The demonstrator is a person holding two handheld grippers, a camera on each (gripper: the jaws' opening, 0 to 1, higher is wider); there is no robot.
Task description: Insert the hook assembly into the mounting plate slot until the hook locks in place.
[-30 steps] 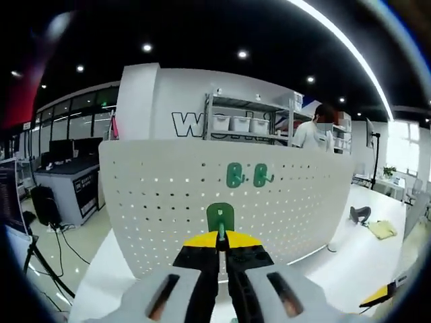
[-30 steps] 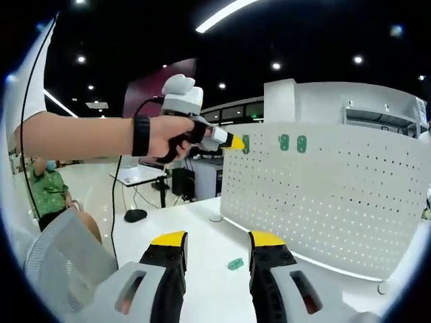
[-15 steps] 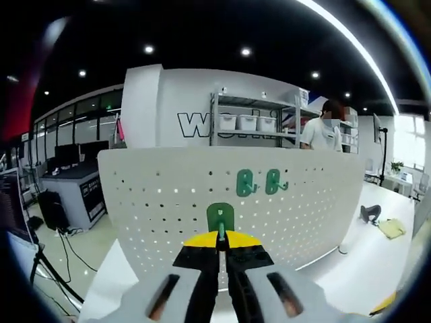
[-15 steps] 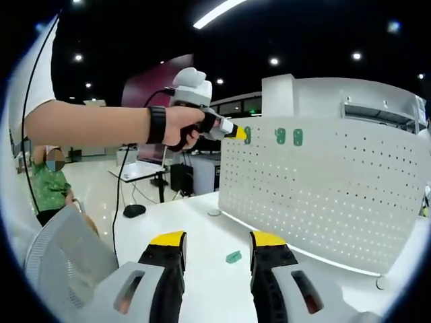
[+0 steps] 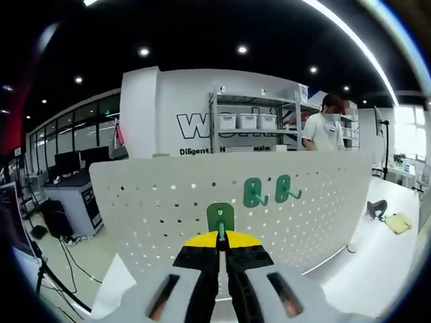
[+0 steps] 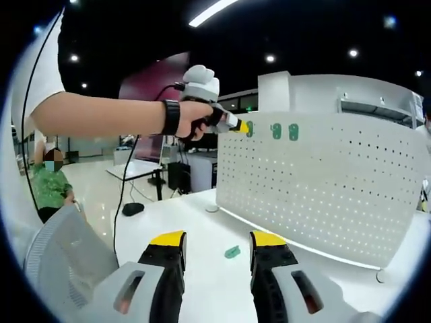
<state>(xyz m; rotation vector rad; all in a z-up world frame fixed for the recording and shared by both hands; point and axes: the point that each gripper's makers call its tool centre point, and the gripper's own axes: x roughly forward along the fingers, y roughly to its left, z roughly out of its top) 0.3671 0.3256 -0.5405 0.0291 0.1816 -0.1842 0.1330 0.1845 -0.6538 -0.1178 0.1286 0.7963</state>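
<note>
The left gripper (image 5: pixel 220 247) pinches a green hook (image 5: pixel 220 218) in nearly closed jaws, near the white pegboard (image 5: pixel 168 208) holding two mounted hooks (image 5: pixel 271 191). The right gripper (image 6: pixel 214 250) hangs with jaws wide and empty over the table (image 6: pixel 202 222), a loose green piece (image 6: pixel 232 252) lying between them.

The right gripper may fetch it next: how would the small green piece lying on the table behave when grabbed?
The green piece looks like small moulded plastic, so probably light and stiff. Lying flat on the smooth white table, it may skid if nudged. The right gripper, jaws open, would need a low pinch.
</note>
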